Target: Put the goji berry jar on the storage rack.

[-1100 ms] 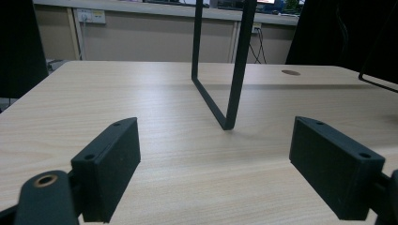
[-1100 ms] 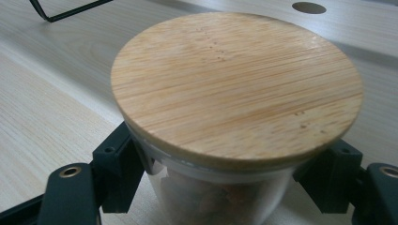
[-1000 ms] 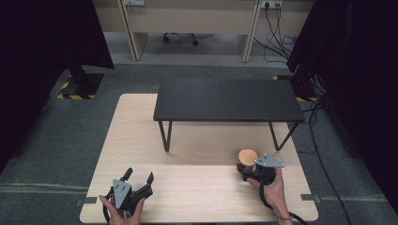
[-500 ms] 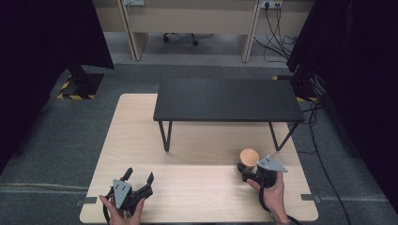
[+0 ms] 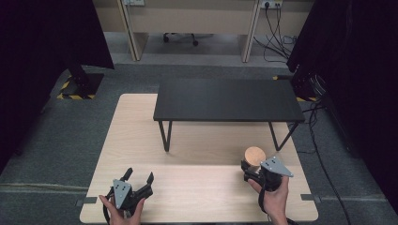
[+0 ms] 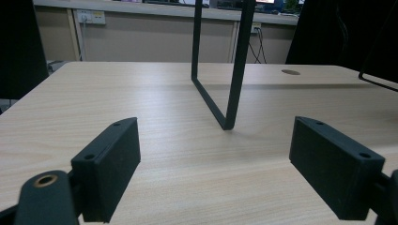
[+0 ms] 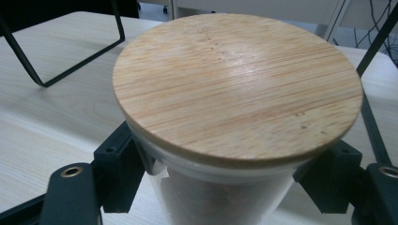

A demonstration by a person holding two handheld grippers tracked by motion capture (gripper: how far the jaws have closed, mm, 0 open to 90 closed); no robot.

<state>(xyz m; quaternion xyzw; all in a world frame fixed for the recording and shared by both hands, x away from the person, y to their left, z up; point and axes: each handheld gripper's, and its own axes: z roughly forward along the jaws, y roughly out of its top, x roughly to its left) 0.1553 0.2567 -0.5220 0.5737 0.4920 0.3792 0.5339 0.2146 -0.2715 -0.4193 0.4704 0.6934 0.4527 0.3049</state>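
Observation:
A glass jar with a round bamboo lid [image 5: 255, 154] stands at the front right of the light wooden table [image 5: 197, 199], just in front of the black stand's right leg. My right gripper [image 5: 252, 165] is shut on the jar, one jaw on either side of the glass below the lid [image 7: 237, 84]; something brown shows inside the jar [image 7: 197, 197]. At the front left of the table my left gripper [image 5: 139, 176] is held open with nothing between its jaws [image 6: 216, 164], pointing at bare wood.
A low black stand [image 5: 227, 99] with thin metal legs [image 6: 234, 70] occupies the back half of the table. Grey carpet surrounds the table, with cables [image 5: 324, 140] on the floor at the right and dark curtains on both sides.
My right gripper has carried the jar slightly to the right. The left gripper has stayed where it was, still open.

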